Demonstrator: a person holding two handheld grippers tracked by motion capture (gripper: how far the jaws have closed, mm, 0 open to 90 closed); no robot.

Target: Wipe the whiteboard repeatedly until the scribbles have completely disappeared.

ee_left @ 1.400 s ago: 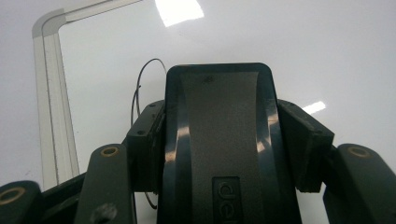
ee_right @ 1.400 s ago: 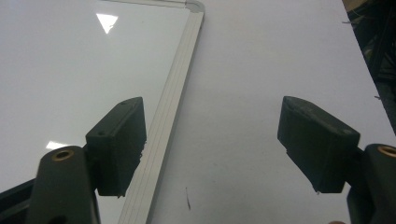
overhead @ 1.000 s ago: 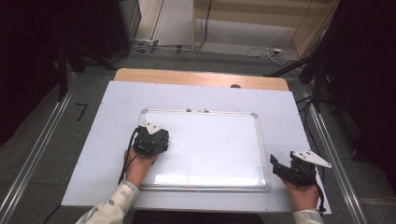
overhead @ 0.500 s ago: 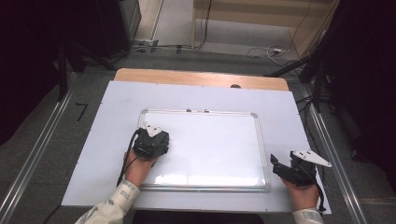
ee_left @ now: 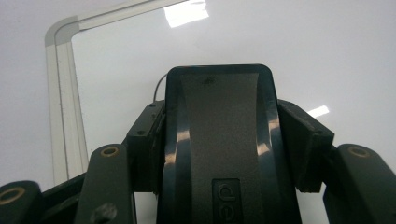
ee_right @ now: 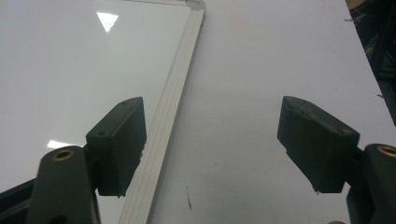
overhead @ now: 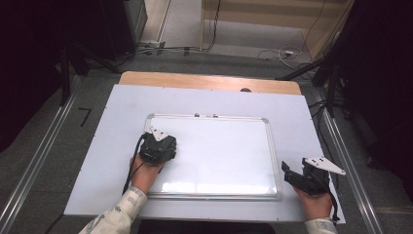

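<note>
Left gripper (overhead: 157, 146): I have it clenched on a black, glossy moulded plastic block (ee_left: 219, 144), which I take for a board eraser, both jaws pressing its sides.
Eraser position: on the white, metal-framed rectangular whiteboard (overhead: 219, 151), near its far-left corner (ee_left: 58, 35).
Right gripper (overhead: 307, 176): released, jaws wide apart with nothing between them, resting on the white table sheet (overhead: 292, 117) just off the board's right frame (ee_right: 173, 102).
Risk: I judge the board could slide on the smooth sheet when I wipe, since the right gripper is not bracing it.
Second risk: tilting the eraser might lift its pad off the surface.
Change: against the earlier frames I see almost nothing moved; both grippers sit where they were.
</note>
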